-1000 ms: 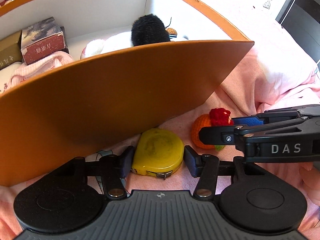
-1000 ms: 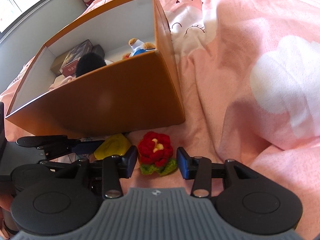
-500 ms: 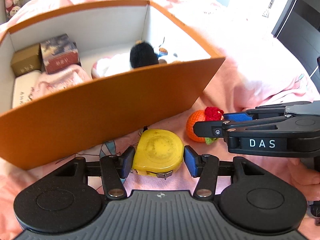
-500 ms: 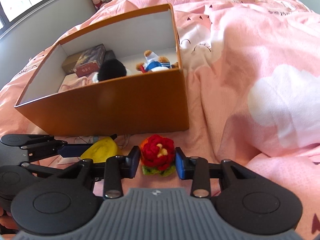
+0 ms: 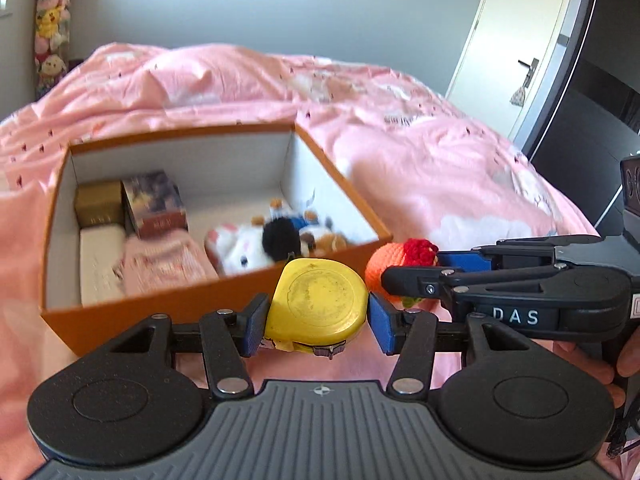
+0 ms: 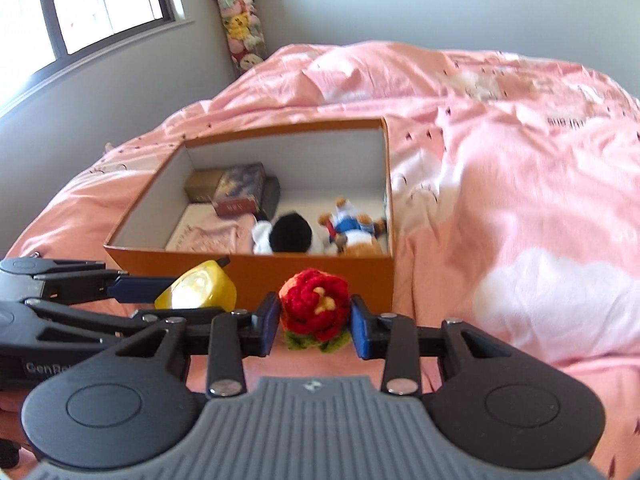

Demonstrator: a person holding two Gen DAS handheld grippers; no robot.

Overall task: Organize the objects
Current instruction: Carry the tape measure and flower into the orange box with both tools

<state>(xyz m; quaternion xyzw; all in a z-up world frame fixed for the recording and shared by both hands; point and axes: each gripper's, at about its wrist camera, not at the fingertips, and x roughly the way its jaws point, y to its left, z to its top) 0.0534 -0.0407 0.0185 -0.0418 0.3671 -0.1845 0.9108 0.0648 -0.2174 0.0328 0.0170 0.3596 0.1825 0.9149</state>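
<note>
Both grippers loaded before the orange box

Left gripper clamps a yellow tape measure; right gripper pinches a red crocheted flower.

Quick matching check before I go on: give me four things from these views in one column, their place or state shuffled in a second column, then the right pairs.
Things:
1. yellow tape measure
2. crocheted red flower
3. black pompom
4. gold box

Places or states:
A. back left corner inside the orange box
B. clamped in the right gripper
C. among the plush toys in the orange box
D. clamped in the left gripper

Pairs: 1-D, 2-B, 3-C, 4-A
</note>
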